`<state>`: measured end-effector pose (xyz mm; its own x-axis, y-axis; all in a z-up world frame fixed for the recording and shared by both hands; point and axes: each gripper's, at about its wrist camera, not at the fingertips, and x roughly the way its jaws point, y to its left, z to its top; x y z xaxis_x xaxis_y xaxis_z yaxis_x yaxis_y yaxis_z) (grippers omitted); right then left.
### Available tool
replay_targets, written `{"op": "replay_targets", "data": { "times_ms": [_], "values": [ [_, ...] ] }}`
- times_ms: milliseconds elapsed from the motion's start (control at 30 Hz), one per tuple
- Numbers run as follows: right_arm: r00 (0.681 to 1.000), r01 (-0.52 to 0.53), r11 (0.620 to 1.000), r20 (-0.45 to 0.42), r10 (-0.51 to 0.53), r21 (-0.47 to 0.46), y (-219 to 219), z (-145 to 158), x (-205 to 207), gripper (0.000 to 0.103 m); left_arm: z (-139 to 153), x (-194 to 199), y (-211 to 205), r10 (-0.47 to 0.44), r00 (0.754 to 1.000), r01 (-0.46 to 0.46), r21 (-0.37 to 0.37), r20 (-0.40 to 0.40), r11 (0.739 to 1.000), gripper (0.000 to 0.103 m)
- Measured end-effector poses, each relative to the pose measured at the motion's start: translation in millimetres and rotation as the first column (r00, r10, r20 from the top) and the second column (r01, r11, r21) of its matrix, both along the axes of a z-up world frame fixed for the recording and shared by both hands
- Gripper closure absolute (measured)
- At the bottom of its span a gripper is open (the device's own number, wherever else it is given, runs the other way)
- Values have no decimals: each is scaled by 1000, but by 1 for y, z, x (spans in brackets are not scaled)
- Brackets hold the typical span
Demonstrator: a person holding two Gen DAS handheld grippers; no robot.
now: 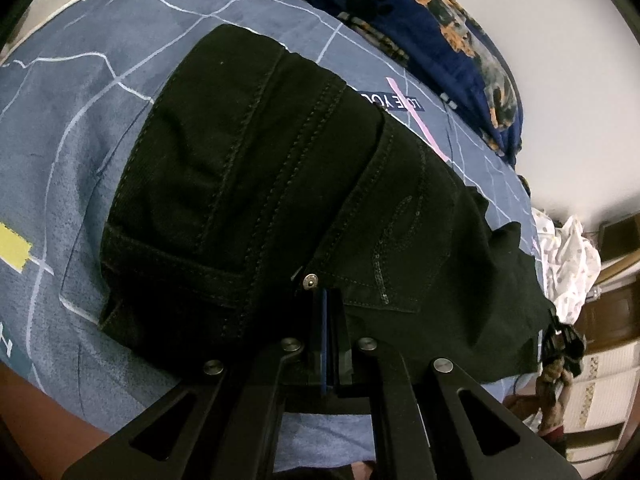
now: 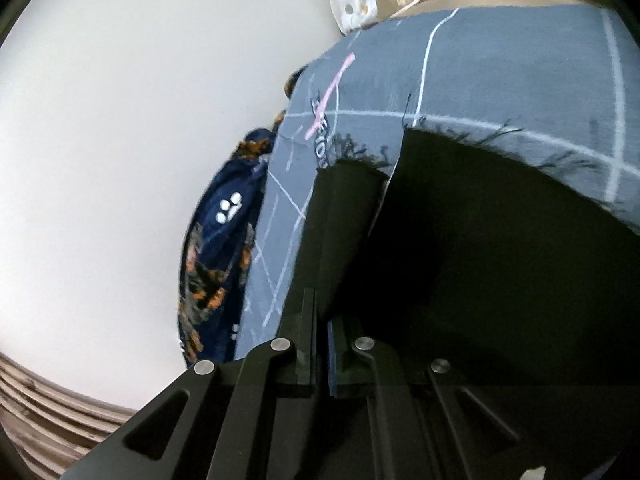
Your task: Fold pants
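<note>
A bed [image 1: 100,128] covered in a blue sheet crossed by thin white lines fills both views, with a plain white wall [image 2: 120,140] behind it and a dark blue blanket [image 1: 440,16] with orange prints bunched along the far edge. The black pants [image 1: 260,184] lie on the sheet, folded into a thick stack with the seams and a back pocket facing up. The left gripper [image 1: 326,300] points down at the near edge of the stack beside a metal rivet [image 1: 310,280], its jaws pressed together. The right gripper [image 2: 322,320] has its jaws together on a flap of the black cloth. A white spotted cloth [image 1: 568,264] lies crumpled past the pants' far end.
</note>
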<state>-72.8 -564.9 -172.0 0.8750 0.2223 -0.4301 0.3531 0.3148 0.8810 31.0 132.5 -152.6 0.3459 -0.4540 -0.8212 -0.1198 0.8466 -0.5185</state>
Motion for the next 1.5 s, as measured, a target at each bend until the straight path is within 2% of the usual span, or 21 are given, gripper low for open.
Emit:
{"op": "replay_targets", "data": {
  "times_ms": [133, 267, 333, 467, 633, 767, 900, 1000, 1267, 1400, 1500],
  "values": [
    [1000, 14, 1000, 14, -14, -8, 3, 16, -32, 98, -1, 0, 4, 11, 1000, -11, -28, -21, 1000, 98],
    [999, 38, 999, -14, -38, -37, 2, 26, -72, 98, 0, -1, 3, -13, 1000, 12, -19, -16, 1000, 98],
    [998, 39, 999, -57, -41, -36, -1, 15, -85, 98, 2, -2, 0, -38, 999, 38, 1, -8, 999, 98],
    [986, 87, 993, -150, -75, 74, -7, -34, -106, 99, 7, -5, -3, -84, 996, 84, 51, -3, 995, 98],
    [987, 87, 993, -140, -76, 77, -8, -34, -109, 100, 11, -7, -2, -121, 992, 117, 134, 21, 984, 98],
    [988, 98, 989, -133, -82, 113, -11, -43, -114, 100, 10, -8, 5, -105, 994, 101, 118, 21, 988, 98],
    [985, 102, 993, -149, -92, 64, -12, -34, -116, 100, 10, -11, 7, -110, 993, 106, 124, 30, 987, 98],
    [982, 108, 992, -165, -97, 62, -11, -35, -117, 101, 9, -12, 10, -105, 994, 101, 111, 31, 989, 98],
    [975, 125, 992, -189, -119, 20, -10, -27, -125, 101, 11, -23, 21, -78, 997, 77, 38, 27, 996, 95],
    [973, 122, 992, -199, -120, 0, -10, -27, -124, 101, 17, -31, 22, -107, 993, 104, 59, 49, 993, 94],
    [969, 134, 991, -210, -129, 12, -10, -27, -126, 102, 23, -36, 34, -84, 993, 80, 54, 81, 995, 93]
  ]
}}
